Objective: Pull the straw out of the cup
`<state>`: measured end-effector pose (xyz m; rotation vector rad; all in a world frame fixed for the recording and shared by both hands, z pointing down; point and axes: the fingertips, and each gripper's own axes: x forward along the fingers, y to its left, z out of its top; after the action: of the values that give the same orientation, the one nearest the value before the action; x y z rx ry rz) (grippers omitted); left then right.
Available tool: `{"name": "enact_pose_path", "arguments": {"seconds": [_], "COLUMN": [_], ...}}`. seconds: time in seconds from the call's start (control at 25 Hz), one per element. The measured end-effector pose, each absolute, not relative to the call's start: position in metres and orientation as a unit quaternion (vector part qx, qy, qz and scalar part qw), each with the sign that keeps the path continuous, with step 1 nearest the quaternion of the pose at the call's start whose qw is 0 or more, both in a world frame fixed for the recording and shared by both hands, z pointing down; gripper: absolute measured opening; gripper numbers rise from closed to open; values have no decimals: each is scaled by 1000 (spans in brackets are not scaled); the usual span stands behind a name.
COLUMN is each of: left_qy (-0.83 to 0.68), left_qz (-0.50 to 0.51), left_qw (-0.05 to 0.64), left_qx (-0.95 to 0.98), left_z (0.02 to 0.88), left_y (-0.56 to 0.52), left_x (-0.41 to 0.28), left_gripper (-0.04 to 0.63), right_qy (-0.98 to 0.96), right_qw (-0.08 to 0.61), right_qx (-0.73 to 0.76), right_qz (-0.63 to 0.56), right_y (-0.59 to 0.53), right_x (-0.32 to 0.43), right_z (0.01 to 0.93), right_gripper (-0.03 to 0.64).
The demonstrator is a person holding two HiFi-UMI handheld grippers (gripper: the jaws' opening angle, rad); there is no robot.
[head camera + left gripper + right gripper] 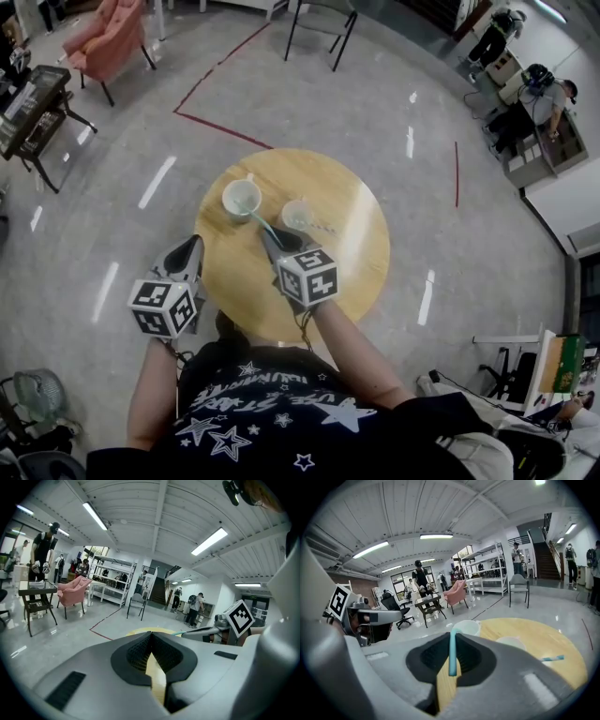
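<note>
Right gripper: our right gripper [452, 641] has its jaws drawn in to a narrow gap and clamped on the near end of the straw [452, 653], which stands up between them
Why held so: we grip close to the straw's end, in line with its length, so that a pull should slide it out of the cup rather than bend it
Straw: a thin, smooth, teal tube, plastic by the look of it, slanting from our jaws across to the white cup [241, 199]; its far end lies at the cup's mouth, so we judge it is not yet clear of the cup
White cup: round, open at the top and upright on the table [356, 272], with a plain matt wall; nothing braces it, so we judge it could tip or drag if the straw catches
Second cup: the second cup [297, 216] is paler and half see-through; it sits just beside the white one on the right, not touching it, with a spare straw [553, 658] lying flat near it
Left gripper: our left gripper [151, 637] has its jaws together on nothing and hangs off the table's near left edge, apart from both cups; we judge it is kept aside
Pads: the pads [433, 656] are black and finely ribbed, which suits a slick straw
Table: a round top of pale, smooth wood that catches some glare
</note>
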<state>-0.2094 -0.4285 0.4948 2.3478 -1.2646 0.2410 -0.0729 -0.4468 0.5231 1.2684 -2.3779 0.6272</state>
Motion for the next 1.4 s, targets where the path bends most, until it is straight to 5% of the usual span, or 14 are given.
{"name": "enact_pose_path", "arguments": {"seconds": [0.92, 1.4], "left_qy": [-517, -547], "left_qz": [68, 63], "left_qw": [205, 209], "left_qx": [828, 808], "left_z": [473, 476], "left_y": [-290, -197], "left_x": [-88, -100], "left_gripper": [6, 6], "right_qy": [-884, -889], "right_qw": [133, 130], "right_qx": [404, 384], "right_qz": [194, 211], "right_y": [-321, -242], "right_x": [47, 46], "right_z": [478, 488], "right_gripper": [29, 29]}}
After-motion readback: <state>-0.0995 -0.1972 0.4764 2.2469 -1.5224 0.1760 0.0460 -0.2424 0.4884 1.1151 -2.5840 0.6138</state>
